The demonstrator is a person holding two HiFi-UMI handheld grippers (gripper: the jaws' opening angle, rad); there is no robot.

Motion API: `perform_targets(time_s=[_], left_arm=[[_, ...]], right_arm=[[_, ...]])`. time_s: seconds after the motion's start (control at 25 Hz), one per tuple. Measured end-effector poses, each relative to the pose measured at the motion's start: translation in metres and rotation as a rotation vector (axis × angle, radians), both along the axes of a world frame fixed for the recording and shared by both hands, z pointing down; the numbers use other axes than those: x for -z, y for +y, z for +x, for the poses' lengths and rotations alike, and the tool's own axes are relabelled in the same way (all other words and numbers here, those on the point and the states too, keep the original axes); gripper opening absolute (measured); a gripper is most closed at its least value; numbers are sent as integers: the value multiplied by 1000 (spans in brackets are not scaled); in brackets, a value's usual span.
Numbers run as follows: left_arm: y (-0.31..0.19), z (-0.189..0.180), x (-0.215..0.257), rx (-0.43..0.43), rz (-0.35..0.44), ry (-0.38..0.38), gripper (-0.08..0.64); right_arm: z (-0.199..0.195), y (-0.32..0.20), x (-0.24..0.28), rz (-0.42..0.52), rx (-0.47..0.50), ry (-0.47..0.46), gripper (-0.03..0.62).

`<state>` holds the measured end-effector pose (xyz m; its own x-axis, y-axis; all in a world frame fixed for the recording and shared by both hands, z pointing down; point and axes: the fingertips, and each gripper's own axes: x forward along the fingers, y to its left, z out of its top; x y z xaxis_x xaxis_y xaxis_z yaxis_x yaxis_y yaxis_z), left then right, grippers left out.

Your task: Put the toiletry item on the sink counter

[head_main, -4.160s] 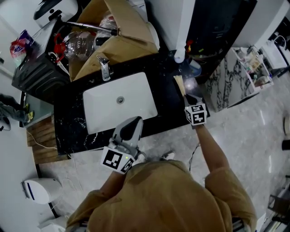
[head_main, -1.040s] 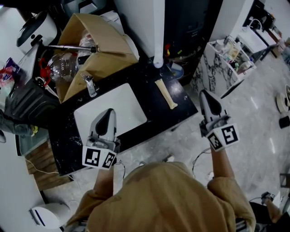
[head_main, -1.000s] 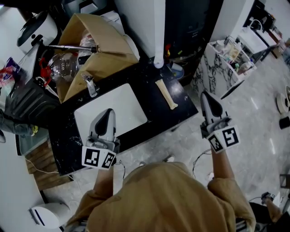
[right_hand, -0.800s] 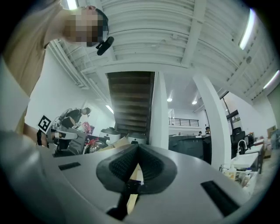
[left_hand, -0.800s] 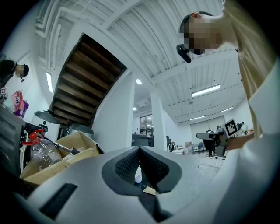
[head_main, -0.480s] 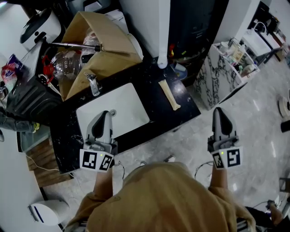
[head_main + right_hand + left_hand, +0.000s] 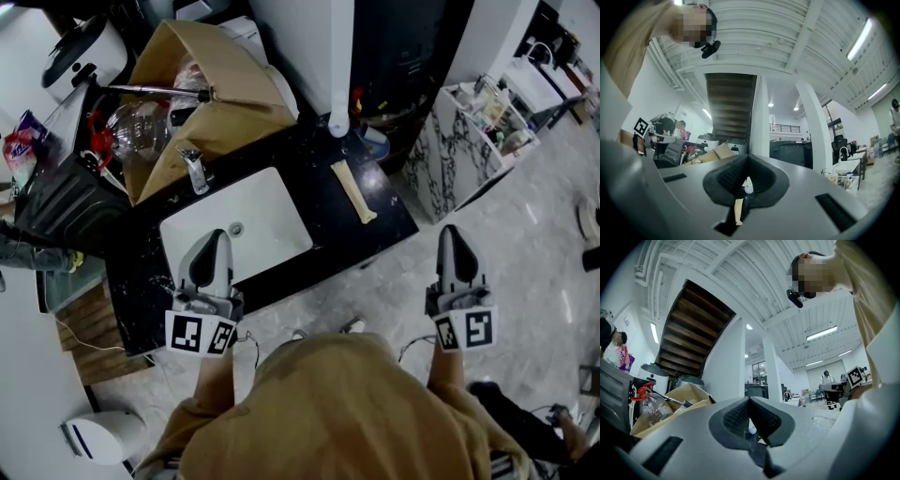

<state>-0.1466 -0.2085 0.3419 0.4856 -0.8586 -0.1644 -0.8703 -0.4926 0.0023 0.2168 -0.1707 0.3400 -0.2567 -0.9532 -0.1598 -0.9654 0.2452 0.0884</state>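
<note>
A tan tube (image 7: 354,191), the toiletry item, lies on the black counter (image 7: 323,230) right of the white basin (image 7: 253,220), well apart from both grippers. A faucet (image 7: 195,169) and an open cardboard box (image 7: 234,103) stand at the far left, and a white pillar (image 7: 339,66) rises just beyond the tube. The left gripper (image 7: 216,240) hangs over the basin's near rim, jaws together and empty. The right gripper (image 7: 451,232) hangs over the floor (image 7: 525,225) right of the counter, likewise closed on nothing. Both point away from the person.
</note>
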Motion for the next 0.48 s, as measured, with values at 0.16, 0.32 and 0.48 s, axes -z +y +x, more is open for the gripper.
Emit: perform_targets(time_s=[0.16,0.32,0.48], left_arm=[[3,-1,-2,-10,0,-3,3],[6,-5,-4,-20,-3,2,3],[9,-7,-4,-26,-4,8,3]], right_arm=[[-11,5,0,12,-5,54,3],[-19,10,0,6,-4,55,3],[-24,14,0,3,-2,71,3]])
